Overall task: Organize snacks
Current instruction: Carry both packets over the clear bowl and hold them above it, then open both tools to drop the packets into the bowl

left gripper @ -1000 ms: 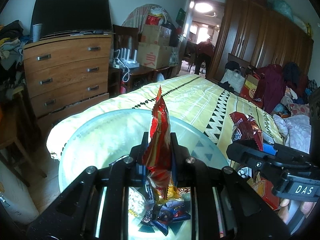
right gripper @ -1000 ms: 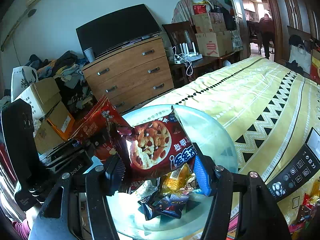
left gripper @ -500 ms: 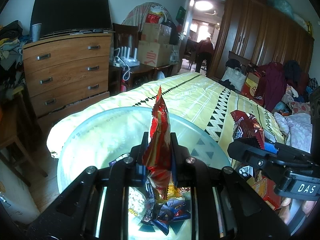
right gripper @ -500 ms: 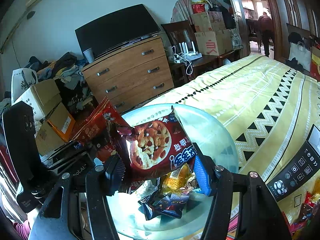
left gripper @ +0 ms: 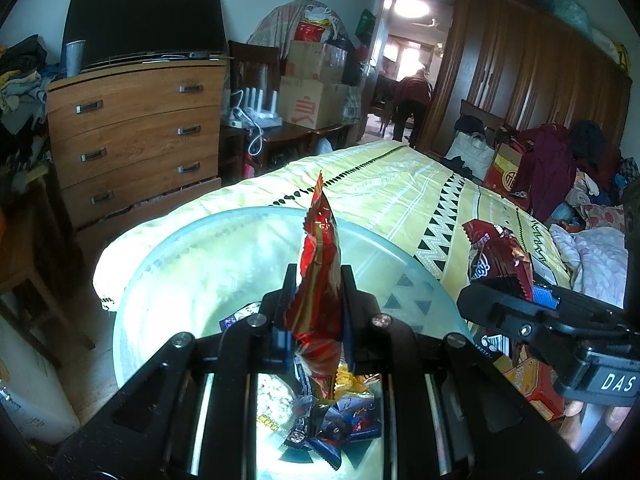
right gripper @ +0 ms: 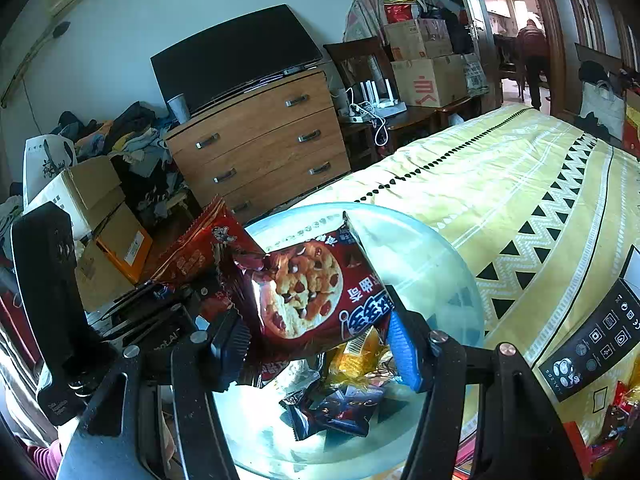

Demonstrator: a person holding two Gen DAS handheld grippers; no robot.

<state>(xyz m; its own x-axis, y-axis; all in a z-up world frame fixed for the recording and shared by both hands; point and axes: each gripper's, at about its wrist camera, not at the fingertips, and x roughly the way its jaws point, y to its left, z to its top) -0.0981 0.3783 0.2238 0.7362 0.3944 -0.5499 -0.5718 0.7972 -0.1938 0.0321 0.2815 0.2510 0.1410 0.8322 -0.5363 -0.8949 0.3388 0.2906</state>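
nothing differs from a second ago. the left gripper stays clenched on one red snack packet; the right gripper's fingers still grasp one cookie packet, both above the one glass bowl holding several snacks on the bed.

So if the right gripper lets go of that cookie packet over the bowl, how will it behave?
Probably light and floppy: the cookie packet creases between the right gripper pads. It should drop flat into the glass bowl. The cookies may be brittle.

Cool daylight fills both views; the ceiling lamp glares upper right, and fisheye bending darkens the corners.
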